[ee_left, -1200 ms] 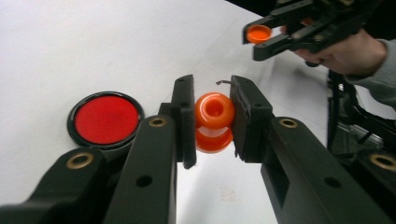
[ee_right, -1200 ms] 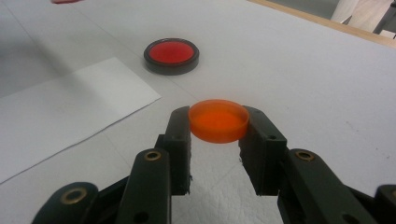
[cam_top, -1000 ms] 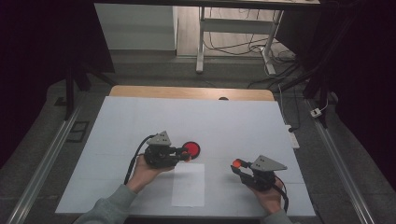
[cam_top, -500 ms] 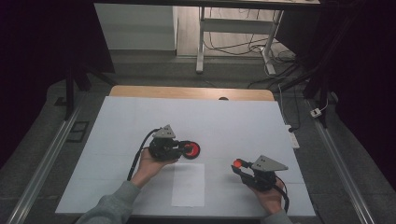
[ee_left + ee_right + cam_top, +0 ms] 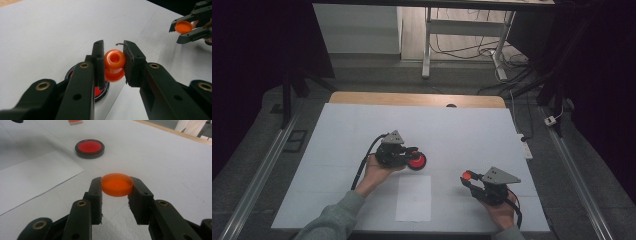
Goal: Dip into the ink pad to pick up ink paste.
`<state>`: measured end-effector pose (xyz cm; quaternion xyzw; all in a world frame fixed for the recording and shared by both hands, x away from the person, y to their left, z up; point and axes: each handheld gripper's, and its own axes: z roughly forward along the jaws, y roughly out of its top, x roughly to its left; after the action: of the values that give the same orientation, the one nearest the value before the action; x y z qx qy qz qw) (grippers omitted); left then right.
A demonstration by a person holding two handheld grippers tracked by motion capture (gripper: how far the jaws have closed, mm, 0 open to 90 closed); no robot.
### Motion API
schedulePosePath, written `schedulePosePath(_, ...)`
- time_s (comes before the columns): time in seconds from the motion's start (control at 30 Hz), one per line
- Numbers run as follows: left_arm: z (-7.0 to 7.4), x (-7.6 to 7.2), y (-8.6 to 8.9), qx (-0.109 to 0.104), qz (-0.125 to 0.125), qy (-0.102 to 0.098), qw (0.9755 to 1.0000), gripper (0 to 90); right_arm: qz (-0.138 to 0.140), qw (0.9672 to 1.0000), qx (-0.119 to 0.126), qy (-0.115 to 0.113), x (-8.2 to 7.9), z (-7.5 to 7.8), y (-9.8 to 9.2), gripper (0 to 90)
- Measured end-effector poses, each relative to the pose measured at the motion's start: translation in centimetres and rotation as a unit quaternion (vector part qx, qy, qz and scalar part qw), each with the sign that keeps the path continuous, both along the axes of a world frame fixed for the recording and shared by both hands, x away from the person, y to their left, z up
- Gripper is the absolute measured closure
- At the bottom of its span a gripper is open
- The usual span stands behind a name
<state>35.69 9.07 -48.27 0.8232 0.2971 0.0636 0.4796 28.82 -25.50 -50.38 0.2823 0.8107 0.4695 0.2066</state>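
White surface (image 5: 462, 130) is the biggest thing here, with a sheet of paper (image 5: 413, 198) lying flat near its front edge. Left of the paper, a forearm angles in; its left claw (image 5: 412, 152) lies level, clamped on an orange spool (image 5: 114, 65) right above a black-rimmed red dish (image 5: 417, 161). Right of the paper, the right claw (image 5: 468, 178) points toward it, pinching an orange cap (image 5: 117, 184).

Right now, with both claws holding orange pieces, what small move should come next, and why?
Probably lower the left claw slightly: its orange spool-shaped stamp hangs just above the round black pad with red centre, not yet touching. The right claw grips the orange round plastic cap well aside.
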Motion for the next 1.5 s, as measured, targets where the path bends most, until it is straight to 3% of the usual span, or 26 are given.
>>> schedulePosePath(0.23,-0.4,0.9,-0.3,0.004,0.003,0.003,1.0,71.8,-0.001,1.0,0.0,-0.002,0.0,0.0,0.0,64.3)
schedulePosePath(0.53,-1.9,2.0,-0.7,0.032,0.018,0.01,0.9993,71.8,-0.004,1.0,0.002,-0.003,0.0,0.1,-0.3,64.3)
schedulePosePath(1.5,-3.4,2.5,-1.6,0.068,0.018,0.013,0.9974,71.9,-0.002,1.0,0.0,-0.002,0.0,-0.1,-0.2,64.3)
